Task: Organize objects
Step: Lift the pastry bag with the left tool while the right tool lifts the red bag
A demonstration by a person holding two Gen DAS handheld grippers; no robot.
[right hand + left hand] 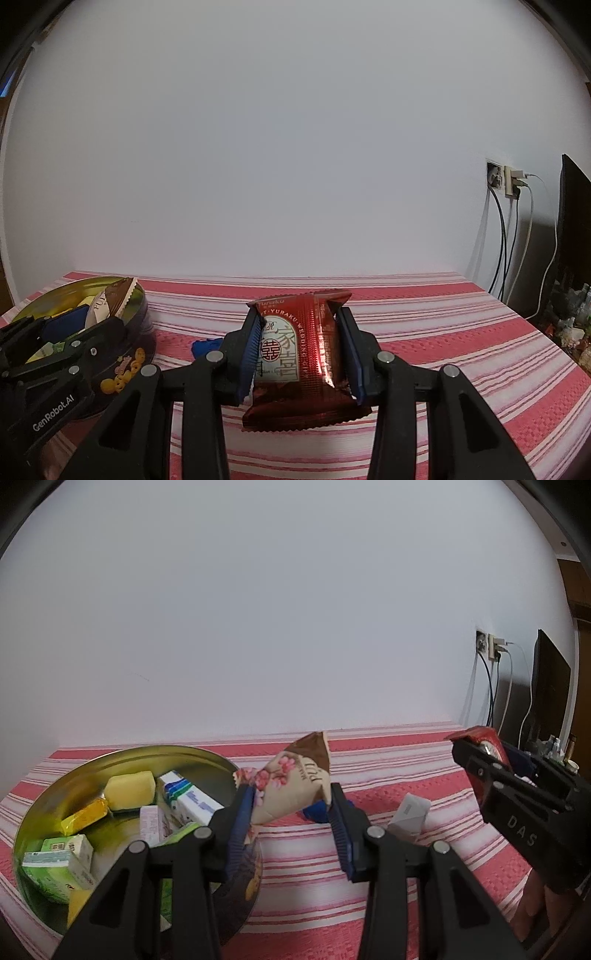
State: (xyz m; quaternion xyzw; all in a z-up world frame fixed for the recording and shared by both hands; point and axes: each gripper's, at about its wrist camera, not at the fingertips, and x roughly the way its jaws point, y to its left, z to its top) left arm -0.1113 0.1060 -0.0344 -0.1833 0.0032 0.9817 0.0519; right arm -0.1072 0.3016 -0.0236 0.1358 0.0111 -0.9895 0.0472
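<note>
Only the left wrist view shows the small white box (408, 814) on the striped table (406, 760). The left claw (291, 805) grips a beige floral packet (291, 786) beside the round gold tin (122, 760); the right claw (301, 347) clamps a red foil packet (306, 354).

Home room: striped tablecloth (443, 332), wall socket (511, 181) with chargers, knick-knacks (570, 328)

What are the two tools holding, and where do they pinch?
Left tool pinches the beige flowery packet by its lower sides. Right tool squeezes the red snack packet by its two side edges.
</note>
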